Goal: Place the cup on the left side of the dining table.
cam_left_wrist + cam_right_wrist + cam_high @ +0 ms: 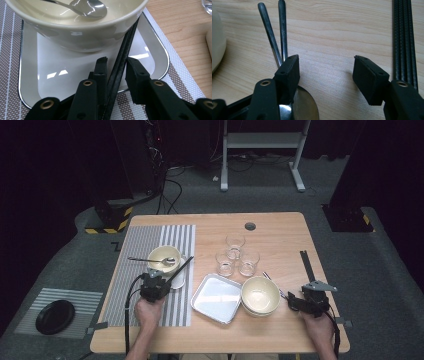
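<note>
1. Looking down from the high view, we see the left gripper (156, 284) at the near edge of a cream bowl (164, 256) that sits in a white tray (178, 276) on the striped placemat (135, 245). A spoon (152, 260) lies across that bowl, and a black strip (181, 268) slants up from the gripper. The right gripper (306, 301) rests on the wooden table (280, 227), just right of a second cream bowl (260, 295) beside a metal tray (216, 298). Three glasses (235, 255) stand behind them.

2. In the left gripper view, we find the black strip (122, 62) running between the jaws, its far end against the bowl (82, 37). The left pad seems to touch it, the right pad stands a little off; whether it is truly pinched we cannot tell.

3. In the right gripper view, our jaws are spread wide over bare wood. Two utensil handles (275, 32) lie beside the left pad, unheld.
</note>
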`<state>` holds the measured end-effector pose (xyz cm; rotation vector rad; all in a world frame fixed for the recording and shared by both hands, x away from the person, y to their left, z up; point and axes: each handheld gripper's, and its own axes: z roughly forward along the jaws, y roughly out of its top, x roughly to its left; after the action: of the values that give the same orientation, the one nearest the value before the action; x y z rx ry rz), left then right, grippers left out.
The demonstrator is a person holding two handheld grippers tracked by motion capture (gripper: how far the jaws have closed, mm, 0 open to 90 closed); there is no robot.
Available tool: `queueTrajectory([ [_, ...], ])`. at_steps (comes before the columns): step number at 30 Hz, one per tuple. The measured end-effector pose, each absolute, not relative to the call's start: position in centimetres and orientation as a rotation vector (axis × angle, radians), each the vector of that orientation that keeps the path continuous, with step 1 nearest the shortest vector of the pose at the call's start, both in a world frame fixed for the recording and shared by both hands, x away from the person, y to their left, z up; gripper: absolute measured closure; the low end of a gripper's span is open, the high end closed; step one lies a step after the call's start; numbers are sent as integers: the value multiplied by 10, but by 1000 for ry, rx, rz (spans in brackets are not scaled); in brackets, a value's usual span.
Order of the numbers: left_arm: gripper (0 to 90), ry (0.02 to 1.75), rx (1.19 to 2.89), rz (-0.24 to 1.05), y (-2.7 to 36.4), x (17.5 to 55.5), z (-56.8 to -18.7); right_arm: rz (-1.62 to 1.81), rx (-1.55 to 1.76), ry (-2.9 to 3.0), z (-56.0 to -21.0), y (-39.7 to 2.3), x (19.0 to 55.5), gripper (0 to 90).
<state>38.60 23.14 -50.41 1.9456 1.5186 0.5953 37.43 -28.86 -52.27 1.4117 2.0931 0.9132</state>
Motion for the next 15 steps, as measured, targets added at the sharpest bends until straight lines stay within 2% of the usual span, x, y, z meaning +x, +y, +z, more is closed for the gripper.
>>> queueTrajectory([
  [5,711,1517,1951,596,231,386,-504,914,1416,2093,-523,-288,374,385],
  [6,711,1538,1900,585,228,386,-505,913,1421,2093,-523,-288,374,384],
  [7,710,1518,1952,596,232,386,-504,914,1413,2093,-523,-289,374,384],
  [13,697,1516,1952,591,234,385,-504,914,1413,2093,-523,-289,374,384],
  [15,694,1547,1879,587,231,385,-505,914,1413,2093,-523,-289,374,384],
])
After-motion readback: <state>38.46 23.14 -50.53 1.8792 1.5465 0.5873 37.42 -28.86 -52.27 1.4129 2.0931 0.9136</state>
